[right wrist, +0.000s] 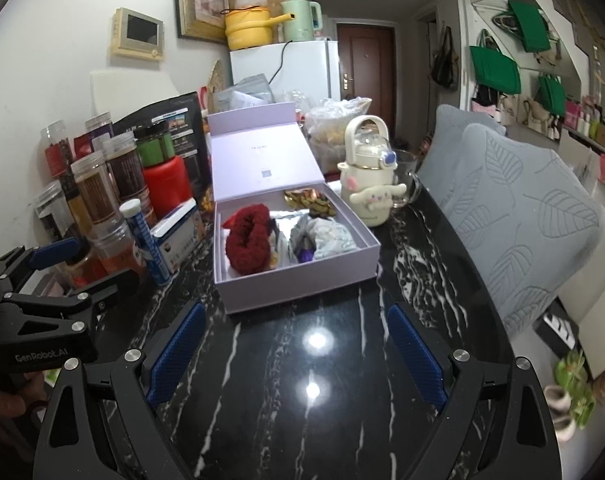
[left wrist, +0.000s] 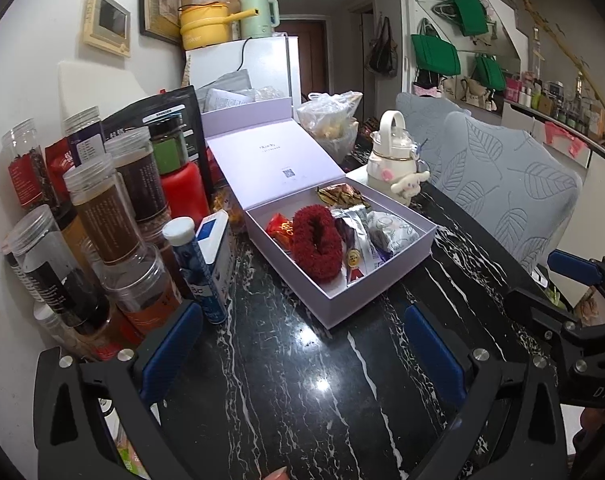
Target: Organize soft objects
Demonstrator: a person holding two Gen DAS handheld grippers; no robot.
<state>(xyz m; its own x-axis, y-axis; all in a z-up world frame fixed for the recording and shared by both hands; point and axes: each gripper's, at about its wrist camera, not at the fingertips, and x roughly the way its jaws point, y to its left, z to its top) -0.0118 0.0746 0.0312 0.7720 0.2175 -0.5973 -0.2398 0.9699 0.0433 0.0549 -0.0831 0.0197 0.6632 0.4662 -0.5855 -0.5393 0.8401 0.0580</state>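
Observation:
An open lilac box (left wrist: 376,280) (right wrist: 298,286) stands on the black marble table with its lid up. Inside lie a fuzzy red scrunchie (left wrist: 317,245) (right wrist: 249,239), foil snack packets (left wrist: 356,240) and a pale wrapped bundle (left wrist: 394,232) (right wrist: 330,236). My left gripper (left wrist: 302,354) is open and empty, low over the table in front of the box. My right gripper (right wrist: 298,354) is also open and empty, in front of the box. Each gripper shows at the edge of the other's view.
Several jars and bottles (left wrist: 102,216) crowd the left side by the wall, with a blue tube (left wrist: 198,272) and a small carton (left wrist: 218,256). A white bottle with a plush charm (left wrist: 394,160) (right wrist: 370,176) stands right of the box. Grey leaf-pattern chairs (right wrist: 522,216) line the right edge.

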